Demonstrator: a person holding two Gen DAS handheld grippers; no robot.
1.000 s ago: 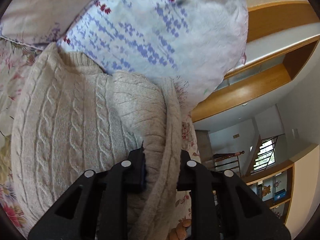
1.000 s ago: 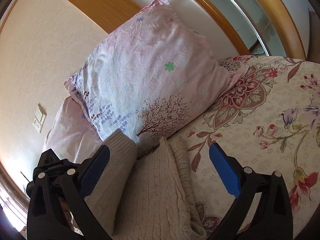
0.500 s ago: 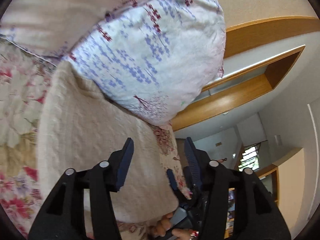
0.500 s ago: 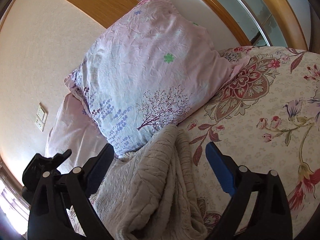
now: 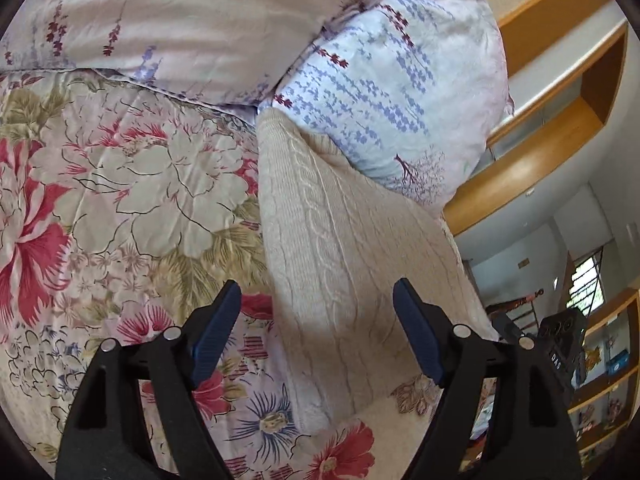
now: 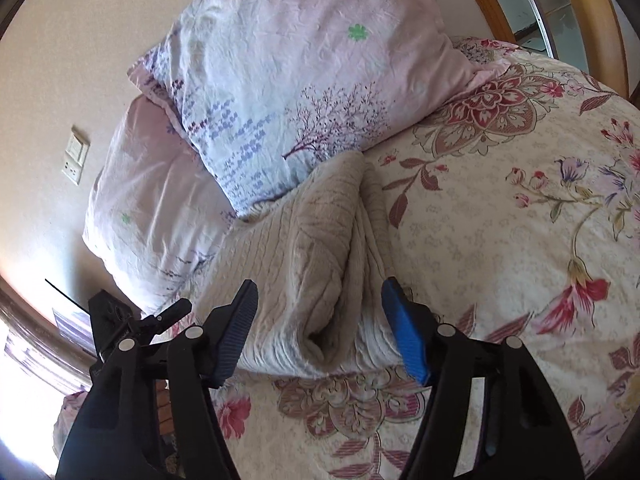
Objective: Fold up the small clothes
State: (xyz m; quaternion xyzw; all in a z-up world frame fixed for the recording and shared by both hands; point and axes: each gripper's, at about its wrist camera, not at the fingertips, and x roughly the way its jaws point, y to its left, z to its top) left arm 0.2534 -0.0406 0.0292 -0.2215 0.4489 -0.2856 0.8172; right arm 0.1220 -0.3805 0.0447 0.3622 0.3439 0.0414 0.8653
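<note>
A beige cable-knit sweater (image 5: pixel 340 248) lies folded on the floral bedspread (image 5: pixel 120 200), its far end against a pillow. My left gripper (image 5: pixel 316 300) is open and empty, its jaws wide apart just above the sweater's near end. In the right wrist view the sweater (image 6: pixel 308 264) shows as a folded bundle with a crease down its middle. My right gripper (image 6: pixel 320 300) is open and empty, its jaws standing to either side of the bundle's near edge without touching it. The left gripper's body (image 6: pixel 120 328) shows at the lower left of that view.
Two pink and lilac printed pillows (image 6: pixel 304 80) (image 6: pixel 152 208) lean against the wall behind the sweater. A wooden headboard (image 6: pixel 500 8) runs along the back. The bedspread (image 6: pixel 520 220) spreads to the right. Shelves (image 5: pixel 604 368) and a doorway lie beyond the bed.
My left gripper let go of the sweater's fold, opened wide and drew back. The sweater dropped flat into a folded bundle. My right gripper pulled back from it, its jaws a little narrower.
</note>
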